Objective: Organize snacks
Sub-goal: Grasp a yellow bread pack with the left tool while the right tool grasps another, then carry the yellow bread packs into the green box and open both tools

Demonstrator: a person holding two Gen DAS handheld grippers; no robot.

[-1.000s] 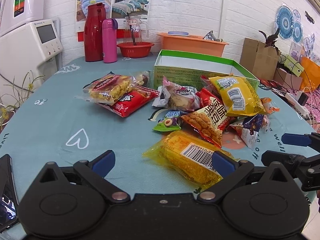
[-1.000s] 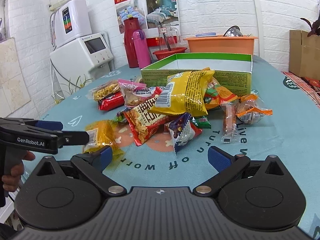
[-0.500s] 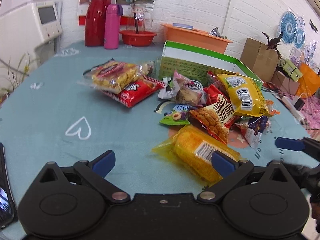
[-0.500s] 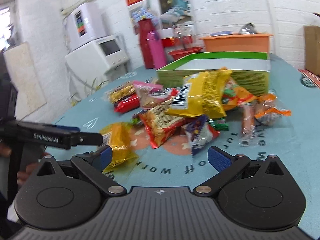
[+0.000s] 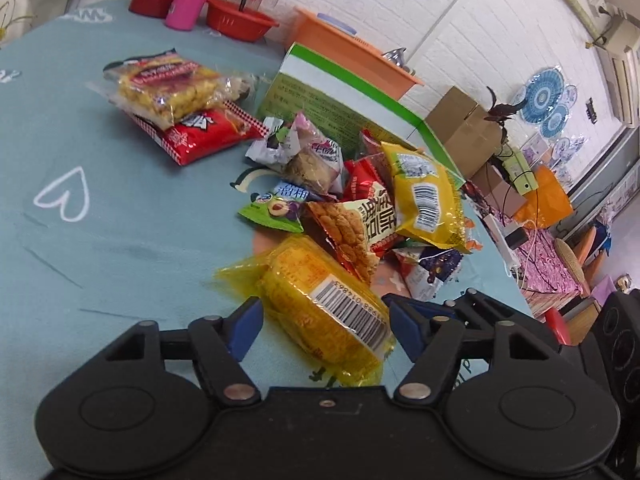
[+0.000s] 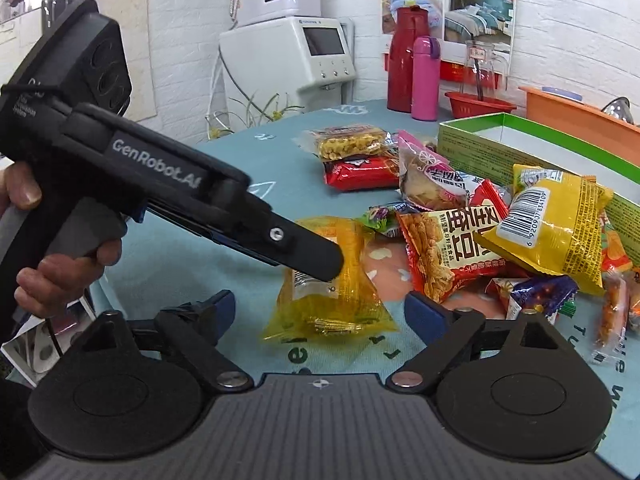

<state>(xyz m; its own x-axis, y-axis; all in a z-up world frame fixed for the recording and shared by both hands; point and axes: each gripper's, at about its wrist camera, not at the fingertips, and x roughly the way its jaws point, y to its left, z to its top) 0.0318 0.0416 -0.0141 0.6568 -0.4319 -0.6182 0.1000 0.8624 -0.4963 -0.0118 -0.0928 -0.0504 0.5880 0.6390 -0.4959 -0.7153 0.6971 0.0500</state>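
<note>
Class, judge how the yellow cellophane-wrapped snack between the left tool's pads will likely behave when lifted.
The yellow wrapped snack looks blocky, so it probably stays stiff. Its glossy film may slip. The loose crinkled wrapper ends would likely flop. The left tool has been closing around it.

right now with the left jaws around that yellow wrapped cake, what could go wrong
1. The yellow wrapped cake sits slantwise between the left gripper jaws, which have just been closing; they may pinch only loose film and let it slip.
2. The orange cracker pack overlaps its far end, so lifting may drag the pile.
3. The right gripper hovers close by; the two could collide.
</note>
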